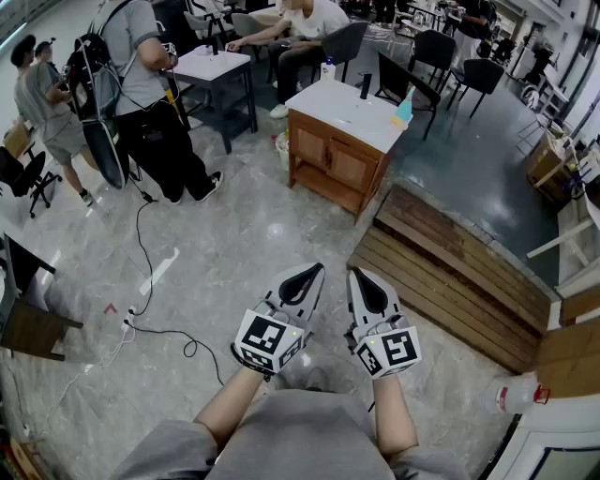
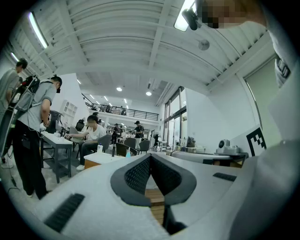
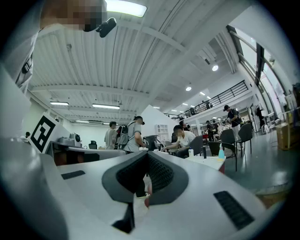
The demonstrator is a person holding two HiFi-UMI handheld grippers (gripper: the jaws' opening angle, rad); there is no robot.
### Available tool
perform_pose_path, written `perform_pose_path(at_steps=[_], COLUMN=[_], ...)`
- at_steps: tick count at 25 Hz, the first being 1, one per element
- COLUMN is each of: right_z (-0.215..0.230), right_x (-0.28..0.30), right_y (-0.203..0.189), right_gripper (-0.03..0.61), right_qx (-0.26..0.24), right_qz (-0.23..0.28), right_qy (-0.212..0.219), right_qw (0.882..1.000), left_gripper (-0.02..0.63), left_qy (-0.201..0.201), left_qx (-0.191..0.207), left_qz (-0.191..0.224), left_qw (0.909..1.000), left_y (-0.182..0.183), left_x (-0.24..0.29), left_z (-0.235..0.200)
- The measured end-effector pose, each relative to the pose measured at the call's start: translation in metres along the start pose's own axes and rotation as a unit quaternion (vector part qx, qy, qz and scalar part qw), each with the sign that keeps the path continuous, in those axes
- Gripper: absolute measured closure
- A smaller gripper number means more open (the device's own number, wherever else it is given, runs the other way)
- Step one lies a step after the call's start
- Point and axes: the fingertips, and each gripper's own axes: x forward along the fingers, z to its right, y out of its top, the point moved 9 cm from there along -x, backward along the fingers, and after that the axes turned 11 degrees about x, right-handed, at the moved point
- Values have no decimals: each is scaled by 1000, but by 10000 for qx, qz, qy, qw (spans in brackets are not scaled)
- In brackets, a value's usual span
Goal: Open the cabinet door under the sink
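Grey polished floor (image 1: 225, 234) takes up most of the head view. To our R, a low wooden platform (image 1: 450, 267) of planks runs diagonally. Past its far end stands the sink cabinet (image 1: 323, 183): wood body, white top (image 1: 347, 111), two front doors (image 1: 352, 167), both flush w/ the frame, i.e. shut. It sits well ahead of us, apart from both tools, w/ nothing touching it. L of it, a standing person (image 1: 150, 94) w/ backpack is next to a white table (image 1: 216, 64). A seated person (image 1: 305, 28) is behind that table, w/ black chairs (image 1: 431, 47) farther back. Close in, our forearms hold the two tongs side by side, level, tips toward the cabinet. Left gripper (image 1: 312, 273): jaws fully together, nothing between them. In the left gripper view we see the dark pads (image 2: 138, 176) meet at the tip. Right gripper (image 1: 359, 277): same, jaws closed tip to tip and empty, per the right gripper view. Small stuff on the cabinet top: blue bottle (image 1: 403, 111) at R edge, dark upright item (image 1: 366, 86) near mid, white bottle (image 1: 328, 69) at far edge. Thin black cable (image 1: 141, 253) trails over the floor at L.
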Motion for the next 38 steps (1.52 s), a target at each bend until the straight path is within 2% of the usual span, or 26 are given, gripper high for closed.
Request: perform_pose_path(at_steps=[10,15,22,29,38], right_z=[42,60,81,102,120], right_x=[-21,-26,-21,20,114], right_y=[6,15,-1,-7,-1], right_gripper=[569,569,569,569,569], right_qx=[100,259,438,468,494], right_qz=[24,34,-100,-189,-189], right_qy=[103,426,400,461,319], right_qw=[9999,9988,9982,9977,9981], left_gripper=[606,606,606,606,606], left_qy=[108,180,204,253,144], left_qx=[27,0,16,2,32], left_qz=[-118,-188,-428,-405,-423], left_qw=[9999,9997,9989,9989,9990], left_y=[-4,-4,-20,-32,-30], left_x=[33,50,65,95,141], left_z=[36,48,53,19,-67])
